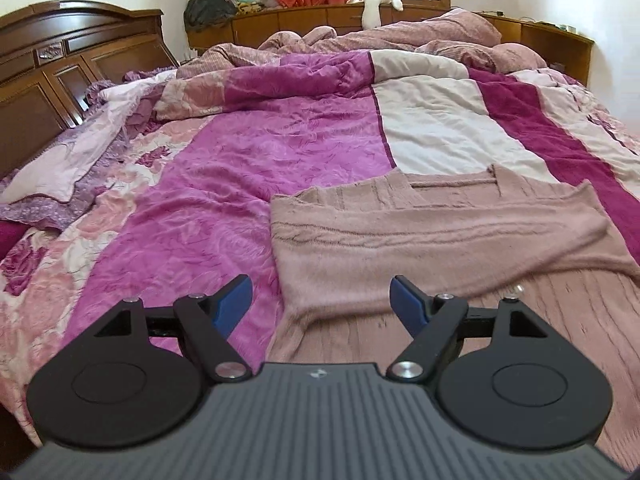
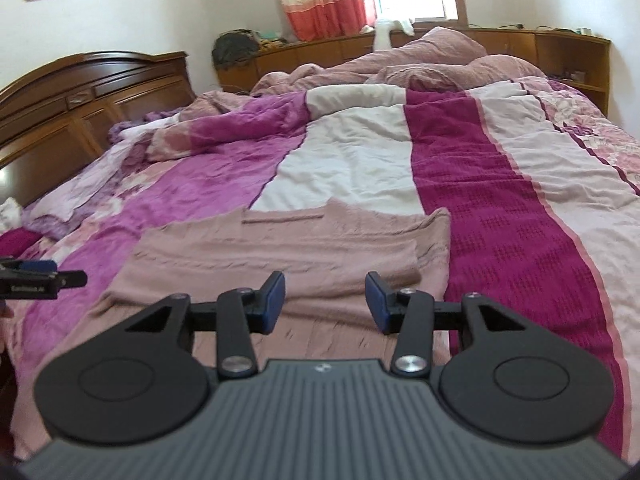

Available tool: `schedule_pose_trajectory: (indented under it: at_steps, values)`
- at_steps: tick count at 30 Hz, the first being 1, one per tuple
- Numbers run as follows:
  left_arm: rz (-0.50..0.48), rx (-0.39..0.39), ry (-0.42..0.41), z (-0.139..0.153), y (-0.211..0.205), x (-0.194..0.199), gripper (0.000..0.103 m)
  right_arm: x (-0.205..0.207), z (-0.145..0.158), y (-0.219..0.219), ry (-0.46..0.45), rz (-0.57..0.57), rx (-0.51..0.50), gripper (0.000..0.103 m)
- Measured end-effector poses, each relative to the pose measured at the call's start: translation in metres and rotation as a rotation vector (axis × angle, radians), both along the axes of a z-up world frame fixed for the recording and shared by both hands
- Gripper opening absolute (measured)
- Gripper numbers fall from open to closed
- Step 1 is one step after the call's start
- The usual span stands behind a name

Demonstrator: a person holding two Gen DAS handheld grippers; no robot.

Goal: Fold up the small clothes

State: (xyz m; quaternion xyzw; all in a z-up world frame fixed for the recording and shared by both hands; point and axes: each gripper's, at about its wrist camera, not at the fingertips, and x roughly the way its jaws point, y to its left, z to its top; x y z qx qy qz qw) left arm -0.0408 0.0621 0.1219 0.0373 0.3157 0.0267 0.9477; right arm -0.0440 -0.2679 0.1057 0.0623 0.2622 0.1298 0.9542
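Observation:
A dusty-pink knit sweater (image 1: pixel 420 240) lies flat on the bed, its sleeves folded across the chest. It also shows in the right wrist view (image 2: pixel 288 256). My left gripper (image 1: pixel 322 304) is open and empty, hovering over the sweater's near left edge. My right gripper (image 2: pixel 326 304) is open and empty above the sweater's lower middle. The left gripper's tip (image 2: pixel 36 276) shows at the left edge of the right wrist view, beside the sweater.
The bed is covered by a striped magenta, pink and white quilt (image 1: pixel 280 128). A crumpled pink duvet (image 1: pixel 400 36) lies at the far side. A wooden headboard (image 1: pixel 60 64) stands at the left, and low wooden cabinets (image 2: pixel 520 48) run under the window.

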Motion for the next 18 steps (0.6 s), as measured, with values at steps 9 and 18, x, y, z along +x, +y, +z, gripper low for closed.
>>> schedule_pose_trajectory:
  at_steps: [9,18]
  values:
    - [-0.051,0.058,0.013,-0.003,-0.005,-0.079,0.081,-0.054,-0.002,-0.002,0.018,0.072,-0.093,0.047]
    - [-0.163,0.085,0.062,-0.019,-0.016,-0.139,0.082,-0.102,-0.013,0.002,0.062,0.233,-0.262,0.054]
